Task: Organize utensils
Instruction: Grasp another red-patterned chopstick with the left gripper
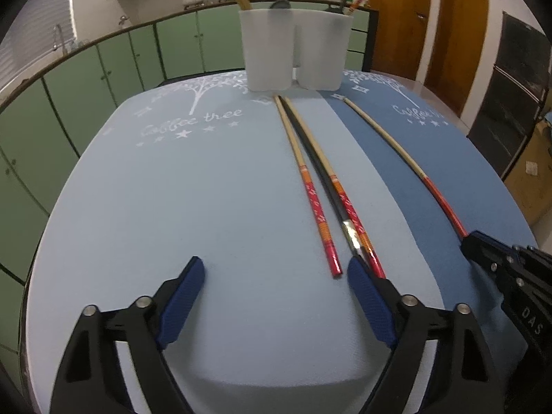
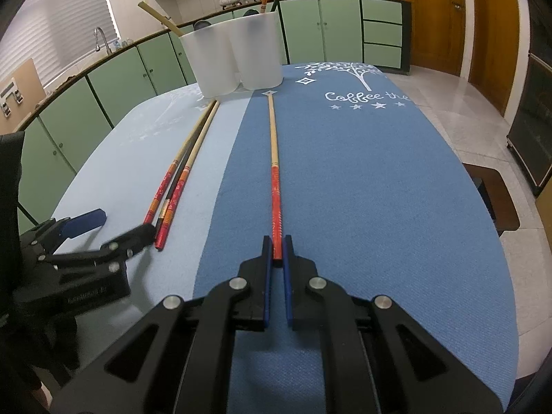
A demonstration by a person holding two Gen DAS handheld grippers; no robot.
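Note:
Two white plastic cups (image 1: 291,51) stand side by side at the table's far edge, with chopsticks sticking out of them; they also show in the right wrist view (image 2: 238,55). Two red-handled chopsticks (image 1: 307,186) and a black one (image 1: 324,179) lie on the light blue mat. My left gripper (image 1: 276,272) is open, its right finger touching their near ends. A single red-handled chopstick (image 2: 275,162) lies on the dark blue mat. My right gripper (image 2: 277,245) is shut on its near end.
The light blue mat (image 1: 172,189) and the dark blue mat (image 2: 362,189) cover the table. Green cabinets (image 1: 103,69) run behind it. A brown stool (image 2: 496,196) stands at the table's right.

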